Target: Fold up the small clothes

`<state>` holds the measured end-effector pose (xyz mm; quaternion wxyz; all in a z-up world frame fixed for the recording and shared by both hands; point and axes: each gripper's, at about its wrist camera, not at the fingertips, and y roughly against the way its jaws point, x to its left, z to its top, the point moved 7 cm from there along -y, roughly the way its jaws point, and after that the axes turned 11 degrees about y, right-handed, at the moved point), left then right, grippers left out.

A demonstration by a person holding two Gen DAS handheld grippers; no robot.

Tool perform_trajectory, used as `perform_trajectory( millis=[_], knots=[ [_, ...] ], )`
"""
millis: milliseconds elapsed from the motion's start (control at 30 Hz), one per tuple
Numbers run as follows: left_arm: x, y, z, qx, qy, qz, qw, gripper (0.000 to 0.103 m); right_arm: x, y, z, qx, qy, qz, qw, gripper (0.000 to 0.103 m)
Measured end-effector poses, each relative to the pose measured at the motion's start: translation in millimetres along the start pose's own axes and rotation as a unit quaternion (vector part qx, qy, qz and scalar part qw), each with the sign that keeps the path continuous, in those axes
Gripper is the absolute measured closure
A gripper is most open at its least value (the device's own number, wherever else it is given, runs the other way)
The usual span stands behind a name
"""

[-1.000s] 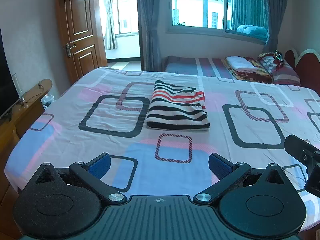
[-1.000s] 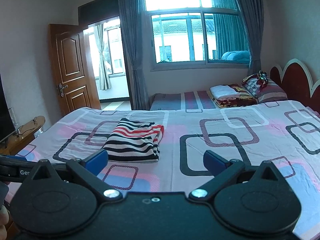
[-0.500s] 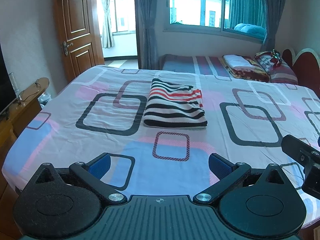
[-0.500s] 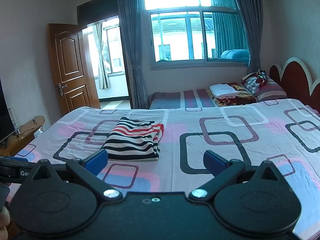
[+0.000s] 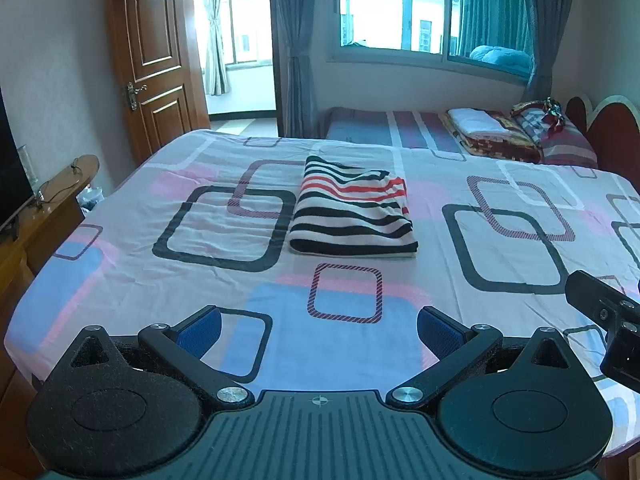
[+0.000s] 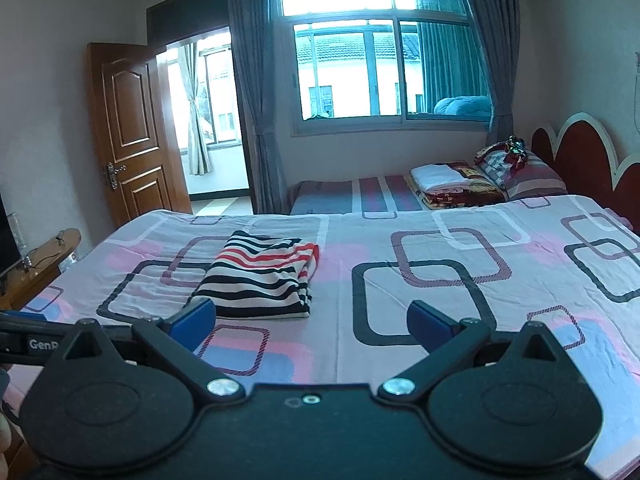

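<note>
Left wrist view: folded striped garment slightly farther than before

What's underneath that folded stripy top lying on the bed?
The folded striped top rests directly on the patterned bedsheet, whose squares and pink patches show all around it. Whatever part of the sheet lies beneath is covered, and nothing pokes out from its edges.

Striped cloth garment — matt, soft
</note>
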<state>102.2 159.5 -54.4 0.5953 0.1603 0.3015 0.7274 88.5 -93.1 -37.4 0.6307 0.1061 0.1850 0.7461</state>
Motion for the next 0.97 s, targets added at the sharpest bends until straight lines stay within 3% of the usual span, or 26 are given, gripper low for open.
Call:
perform_trajectory(
  millis=[333,967],
  knots=[
    [1,-3,1,-0.001,0.002,0.004,1.0,0.0,-7,-8,-3,0.008,-0.009,-0.015,1.0,0.001],
    [-9,-13,3,-0.011,-0.021,-0.003,0.9997,0.0,-10,-18,-6,0.015,-0.011,-0.006,1.0,0.001]
  ],
)
